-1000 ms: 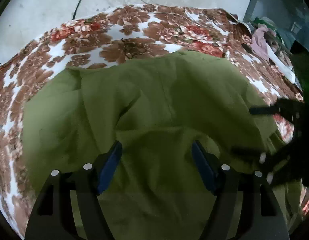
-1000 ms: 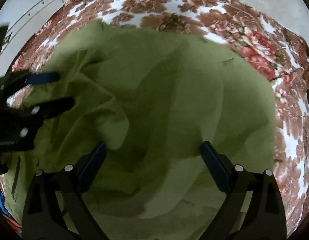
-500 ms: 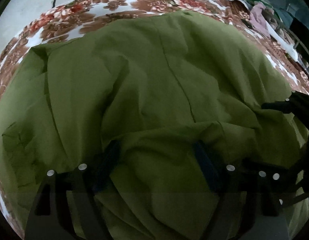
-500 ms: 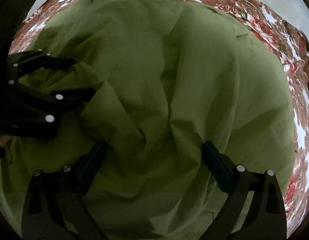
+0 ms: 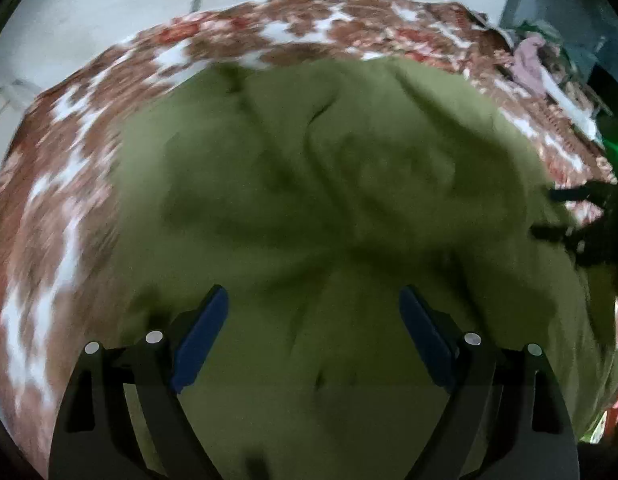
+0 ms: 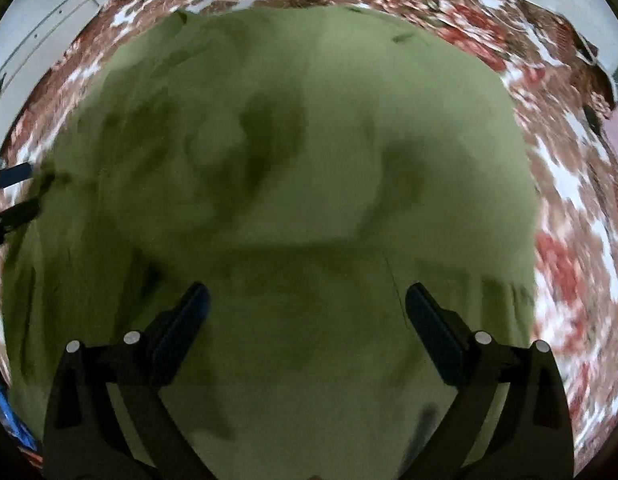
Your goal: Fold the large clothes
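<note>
The garment [image 6: 309, 160] is a large olive-green cloth lying spread and rumpled on the floral bedspread [image 5: 69, 184], with the bedspread showing around its far and side edges. Soft ridges and dark hollows cross its middle in both views, so I judge it limp and light for its size: it will drape, sag and trail when lifted, with no stiffness to hold a fold line by itself. The weave looks matte, not slippery, so a pinch should hold.

Recommended hold: take an outer hem or corner, one edge per gripper, well apart, so that the cloth hangs flat between them. Pinching the middle ridges would likely gather several layers at once. Blur hides which edge is the hem or a sleeve; I cannot tell.

My left gripper [image 5: 313, 328] hovers over the near part of the cloth, its blue pads [image 5: 201, 340] spread wide with nothing between them. My right gripper [image 6: 307, 320] is likewise above the near part, its fingers spread and empty. Each gripper shows at the edge of the other's view, at the garment's sides. A pile of clothes [image 5: 529, 60] lies at the far right of the bed.
</note>
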A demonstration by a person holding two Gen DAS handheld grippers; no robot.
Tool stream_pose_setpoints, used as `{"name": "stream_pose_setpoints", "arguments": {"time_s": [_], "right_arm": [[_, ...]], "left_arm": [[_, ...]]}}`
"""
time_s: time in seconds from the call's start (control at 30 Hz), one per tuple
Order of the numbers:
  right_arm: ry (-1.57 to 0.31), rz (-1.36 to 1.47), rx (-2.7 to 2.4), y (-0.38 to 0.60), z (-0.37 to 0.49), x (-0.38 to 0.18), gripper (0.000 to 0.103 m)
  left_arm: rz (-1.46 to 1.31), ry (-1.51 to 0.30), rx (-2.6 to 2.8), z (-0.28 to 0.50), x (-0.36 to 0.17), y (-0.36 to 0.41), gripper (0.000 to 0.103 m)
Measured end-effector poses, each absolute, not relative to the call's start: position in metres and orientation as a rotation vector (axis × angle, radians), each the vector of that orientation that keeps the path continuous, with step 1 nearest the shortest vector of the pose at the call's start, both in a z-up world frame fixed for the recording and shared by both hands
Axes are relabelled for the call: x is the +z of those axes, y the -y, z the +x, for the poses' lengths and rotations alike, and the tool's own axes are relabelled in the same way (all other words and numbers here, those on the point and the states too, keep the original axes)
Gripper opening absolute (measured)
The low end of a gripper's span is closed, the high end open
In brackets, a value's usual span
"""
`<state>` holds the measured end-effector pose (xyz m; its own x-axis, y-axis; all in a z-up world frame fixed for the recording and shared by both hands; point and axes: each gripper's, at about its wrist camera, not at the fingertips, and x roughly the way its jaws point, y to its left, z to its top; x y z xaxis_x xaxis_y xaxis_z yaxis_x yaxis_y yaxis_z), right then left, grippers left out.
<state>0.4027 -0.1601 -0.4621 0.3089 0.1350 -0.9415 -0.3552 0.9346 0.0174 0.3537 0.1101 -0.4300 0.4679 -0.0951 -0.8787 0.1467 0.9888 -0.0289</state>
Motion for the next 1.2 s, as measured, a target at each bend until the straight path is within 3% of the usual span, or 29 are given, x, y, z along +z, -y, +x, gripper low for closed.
{"name": "stream_pose_setpoints", "arguments": {"time_s": [0.37,0.6,0.8,0.93,1.2], "right_arm": [[-1.242,-0.213,0.226,0.256,0.28,-0.433,0.097],[-1.34,-0.162,0.046,0.323,0.202,-0.455,0.097],[-1.404,-0.098,0.007,0.333,0.161,-0.467,0.097],[-1.475,0.009,-0.006,0.34,0.148,-0.47,0.097],[-1.406,-0.007,0.148,0.293,0.111,-0.426,0.097]], "left_arm": [[-0.09,-1.168,0.204,0.148,-0.402,-0.177,0.086],[-0.22,-1.197,0.268,0.075,-0.403,-0.232,0.086],[-0.461,-1.256,0.222,0.038,-0.427,-0.243,0.086],[-0.424,-1.319,0.202,0.025,-0.446,-0.219,0.086],[-0.367,-1.3,0.124,0.02,-0.408,-0.181,0.086]]}}
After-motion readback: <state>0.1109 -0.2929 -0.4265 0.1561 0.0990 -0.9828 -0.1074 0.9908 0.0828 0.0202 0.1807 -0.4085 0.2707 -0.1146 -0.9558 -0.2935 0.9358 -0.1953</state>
